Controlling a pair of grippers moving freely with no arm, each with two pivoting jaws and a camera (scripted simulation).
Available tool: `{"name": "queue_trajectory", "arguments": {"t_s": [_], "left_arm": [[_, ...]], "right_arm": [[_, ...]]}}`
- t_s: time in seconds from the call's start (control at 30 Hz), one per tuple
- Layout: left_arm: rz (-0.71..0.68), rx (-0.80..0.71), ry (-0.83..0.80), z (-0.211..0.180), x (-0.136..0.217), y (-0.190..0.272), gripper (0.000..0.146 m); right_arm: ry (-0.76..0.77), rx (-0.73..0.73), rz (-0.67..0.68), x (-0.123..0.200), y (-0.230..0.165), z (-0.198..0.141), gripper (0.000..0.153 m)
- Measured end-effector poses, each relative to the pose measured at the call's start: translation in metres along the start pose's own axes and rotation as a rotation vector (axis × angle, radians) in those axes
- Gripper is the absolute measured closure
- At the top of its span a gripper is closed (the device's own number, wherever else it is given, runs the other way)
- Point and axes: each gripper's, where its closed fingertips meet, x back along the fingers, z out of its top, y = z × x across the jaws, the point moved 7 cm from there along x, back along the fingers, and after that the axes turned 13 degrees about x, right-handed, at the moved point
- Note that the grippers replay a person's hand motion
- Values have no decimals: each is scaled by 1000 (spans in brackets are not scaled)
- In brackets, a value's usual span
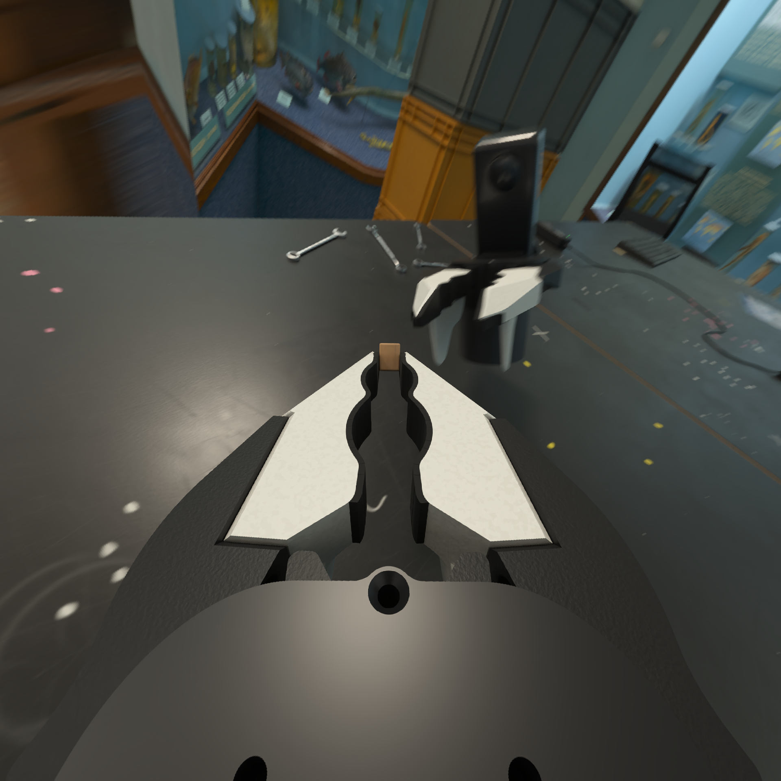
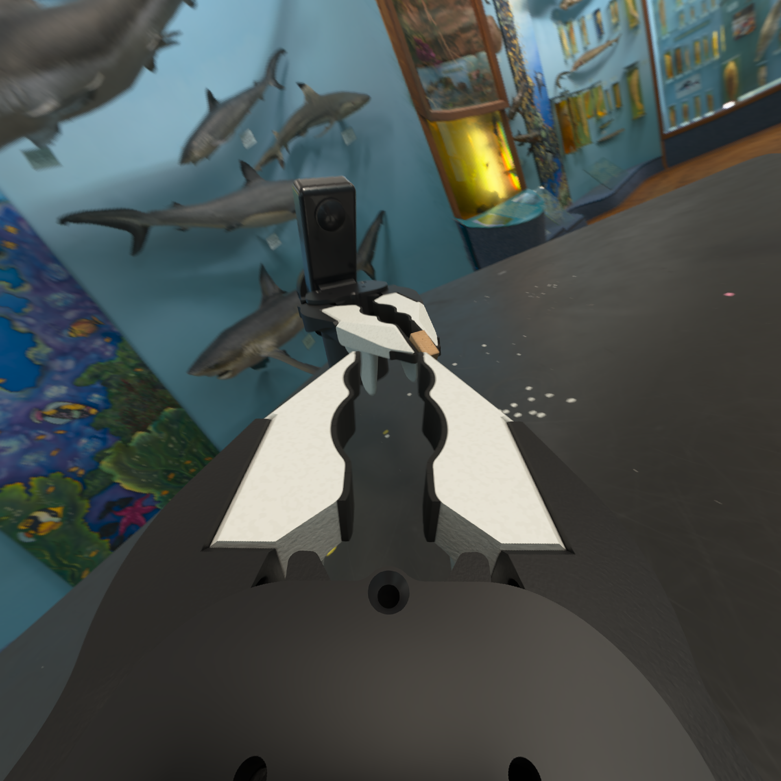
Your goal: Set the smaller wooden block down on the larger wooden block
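Observation:
My left gripper (image 1: 389,359) is shut on a small tan wooden block (image 1: 389,356), pinched at the very fingertips above the dark table (image 1: 169,359). The same gripper shows in the right wrist view (image 2: 416,338), with the block (image 2: 426,342) sticking out of its tips. My right gripper (image 2: 386,361) is open and empty, close in front of the left one and pointing at it. In the left wrist view the right gripper (image 1: 454,315) hovers to the right of and beyond the block. No second wooden block shows in either view.
Several metal wrenches (image 1: 315,246) lie near the table's far edge. A dark cable (image 1: 684,304) runs across the floor on the right. Small pale specks (image 2: 536,401) dot the table surface. Display cases and walls stand beyond the table.

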Motion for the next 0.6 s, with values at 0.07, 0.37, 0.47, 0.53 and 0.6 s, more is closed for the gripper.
{"name": "queue_trajectory", "arguments": {"t_s": [0.07,0.37,0.47,0.53,0.6], "left_arm": [[69,-30,-63,2,6,-8,137],[321,-230,-482,-6,14,-43,137],[338,-255,-606,-17,7,-50,137],[333,-259,-670,-24,2,-53,137],[333,-279,-722,-31,-3,-56,137]], "right_arm": [[-47,36,-54,12,-2,5,114],[-725,215,-168,11,-45,-48,124],[-820,221,-194,3,-50,-69,126],[-855,227,-213,-1,-50,-78,129],[-880,243,-234,-4,-49,-82,135]]}}
